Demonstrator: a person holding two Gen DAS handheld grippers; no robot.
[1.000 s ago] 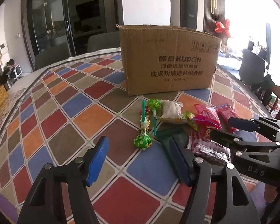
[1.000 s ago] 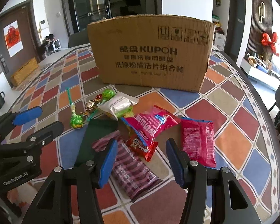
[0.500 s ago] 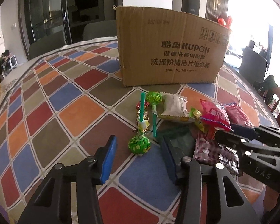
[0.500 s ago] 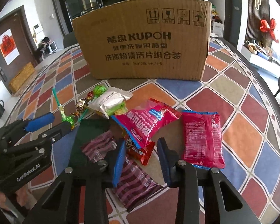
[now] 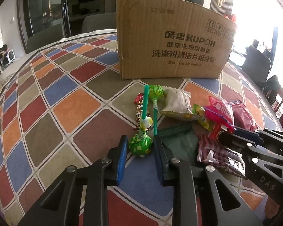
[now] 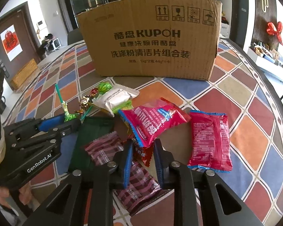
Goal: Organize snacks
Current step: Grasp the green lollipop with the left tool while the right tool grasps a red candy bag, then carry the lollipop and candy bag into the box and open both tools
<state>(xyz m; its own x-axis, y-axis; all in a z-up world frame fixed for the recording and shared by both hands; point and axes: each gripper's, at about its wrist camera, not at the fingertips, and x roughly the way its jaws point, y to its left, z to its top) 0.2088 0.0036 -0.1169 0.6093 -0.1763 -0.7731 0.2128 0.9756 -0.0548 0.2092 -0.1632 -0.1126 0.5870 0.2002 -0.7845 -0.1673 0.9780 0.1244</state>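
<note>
A heap of snacks lies on the checked tablecloth in front of a cardboard box (image 5: 171,45) (image 6: 152,37). My left gripper (image 5: 140,150) is partly closed, its pads on either side of a green-wrapped lollipop (image 5: 141,145) with a green stick, close to it or just touching. My right gripper (image 6: 142,155) is partly closed around a small red sachet (image 6: 142,152) lying under a pink snack bag (image 6: 152,122). A red bag (image 6: 209,143), a maroon striped packet (image 6: 107,148), a dark green packet (image 6: 90,137) and a white packet (image 6: 115,98) lie around.
A second green lollipop (image 5: 156,92) and foil-wrapped candies (image 5: 139,103) lie behind the first. The table's right edge (image 6: 269,86) curves close by. Chairs (image 5: 258,64) stand around the table.
Both grippers have moved forward and down toward the snacks and narrowed: the left around the green lollipop, the right around the small red sachet.
</note>
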